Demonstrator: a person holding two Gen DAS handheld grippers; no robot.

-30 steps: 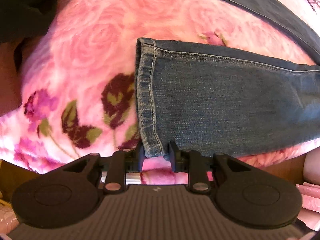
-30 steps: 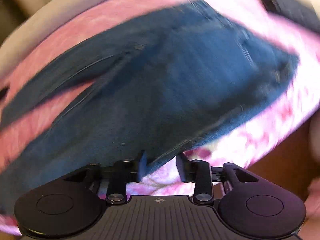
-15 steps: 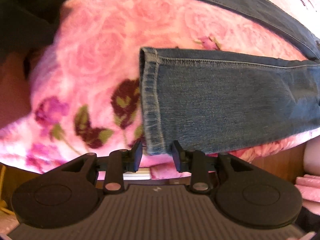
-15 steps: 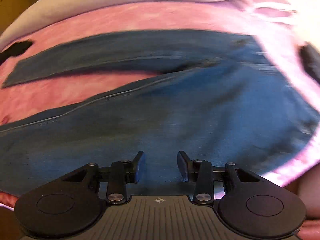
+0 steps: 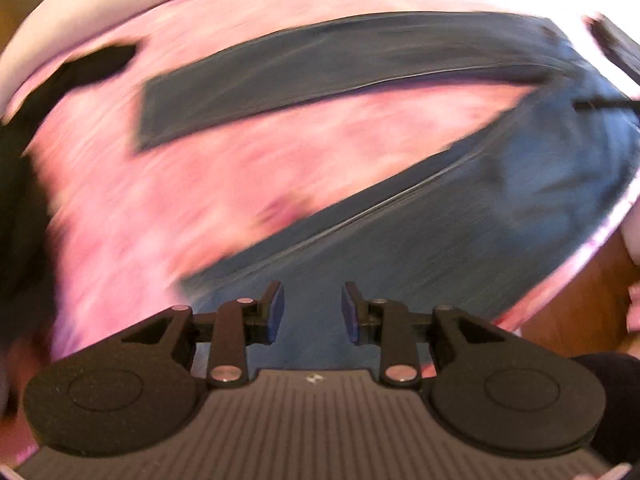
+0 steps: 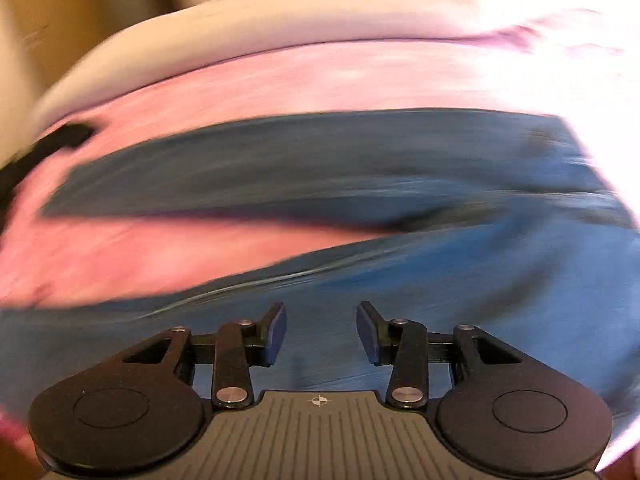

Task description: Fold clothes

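Observation:
Blue jeans (image 5: 460, 232) lie spread on a pink floral blanket (image 5: 180, 208), legs apart in a V with the hems to the left. Both views are motion-blurred. My left gripper (image 5: 312, 312) is open and empty, hovering over the near leg close to its hem. My right gripper (image 6: 322, 334) is open and empty over the near leg (image 6: 400, 300) further toward the waist. The far leg (image 6: 280, 164) stretches across behind, also showing in the left wrist view (image 5: 320, 64).
A dark garment (image 5: 24, 184) lies at the blanket's left edge. A pale mattress edge (image 6: 200, 40) runs behind the blanket (image 6: 120, 248). Brown wooden floor (image 5: 580, 300) shows at the lower right.
My left gripper pulled back from the leg hem and swung right, so the whole pair of jeans now shows. My right gripper drifted left over the near leg. Both stay open.

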